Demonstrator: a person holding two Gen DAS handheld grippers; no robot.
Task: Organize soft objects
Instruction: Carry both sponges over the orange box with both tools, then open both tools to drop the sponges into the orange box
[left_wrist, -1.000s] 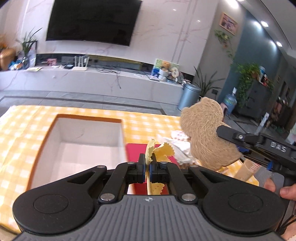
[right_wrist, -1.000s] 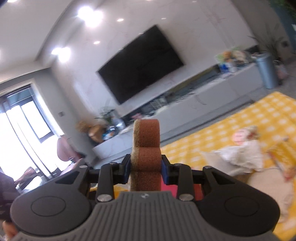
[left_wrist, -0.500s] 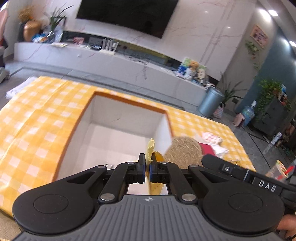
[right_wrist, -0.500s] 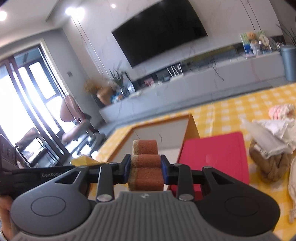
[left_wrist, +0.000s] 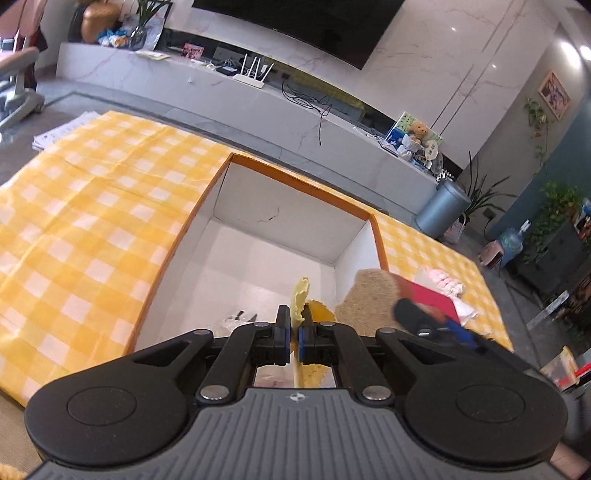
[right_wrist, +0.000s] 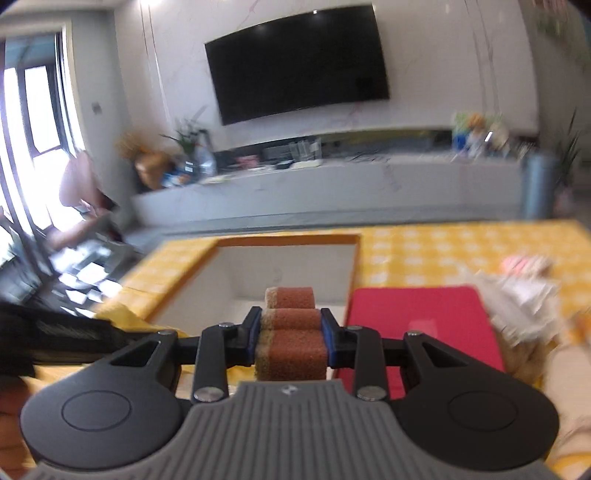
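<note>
- Left gripper (left_wrist: 294, 341) clamped on thin yellow cloth (left_wrist: 300, 295), over the near end of the box (left_wrist: 295, 181)
- Right gripper (right_wrist: 291, 334) clamped on brown sponge (right_wrist: 291, 332), at the box's near right corner, beside red mat (right_wrist: 421, 314)
- Risk: both grippers crowd the same corner; likely to clash on release
- Risk: sponge released too early could catch the rim and land on the mat
- Risk: cloth may cling to a pad
- No legible writing; right view motion-blurred
</note>
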